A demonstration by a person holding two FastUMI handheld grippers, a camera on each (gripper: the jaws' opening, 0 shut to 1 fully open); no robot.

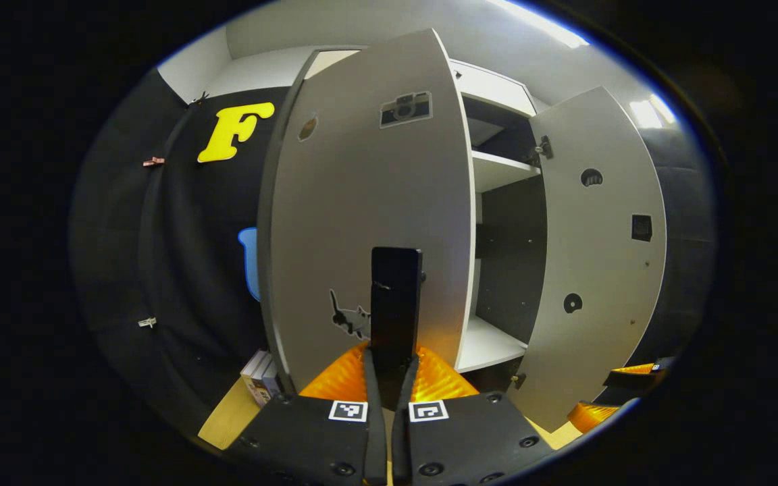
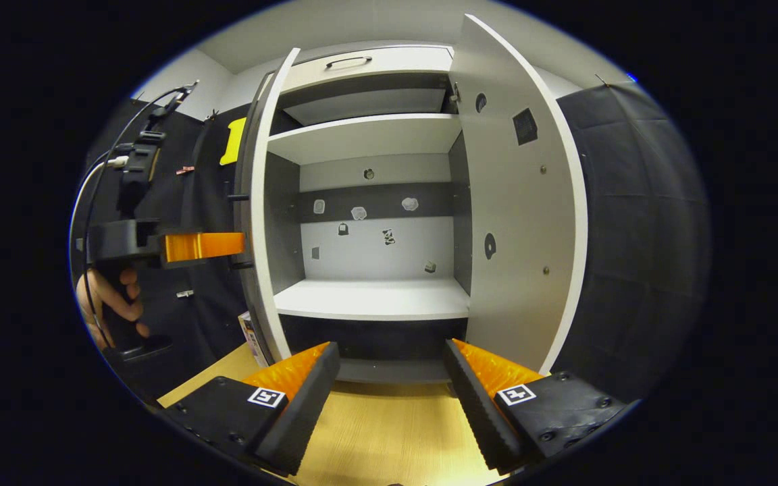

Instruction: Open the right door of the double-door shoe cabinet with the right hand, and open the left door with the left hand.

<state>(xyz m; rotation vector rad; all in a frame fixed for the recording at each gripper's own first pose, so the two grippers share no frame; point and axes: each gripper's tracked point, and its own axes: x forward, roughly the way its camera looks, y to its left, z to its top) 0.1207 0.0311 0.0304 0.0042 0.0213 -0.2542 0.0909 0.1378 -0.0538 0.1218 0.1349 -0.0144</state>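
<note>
- My left tongs [image 1: 392, 378] are clamped on the black handle [image 1: 396, 307] of the left door [image 1: 369, 202]; both fingers press its sides.
- Left door is swung open, its outer face towards my left camera, with a camera sticker [image 1: 406, 108] near the top and a plane sticker [image 1: 350, 317] low down by the handle.
- My right tongs [image 2: 389, 398] are spread wide, gripping nothing, over the wooden worktop [image 2: 382, 432] just in front of the cabinet [image 2: 369, 202].
- Right door [image 2: 517, 202] is swung fully open and stands apart from my right tongs; its inner face shows hinge holes.
- In the left gripper view the right door [image 1: 598, 256] stands open on the far right, with the shelves [image 1: 504, 169] between the two doors.
- Cabinet interior is exposed in the right gripper view: upper shelf [image 2: 362, 135], lower shelf [image 2: 372, 300], small stickers on the back panel, a drawer with a handle [image 2: 347, 62] on top.
- The right gripper view also shows my left tongs [image 2: 227, 244] at the left door's edge [image 2: 264, 202], with my hand [image 2: 109, 304] on the grip below.
- Some books [image 1: 261, 374] stand on the worktop, left of the cabinet base.
</note>
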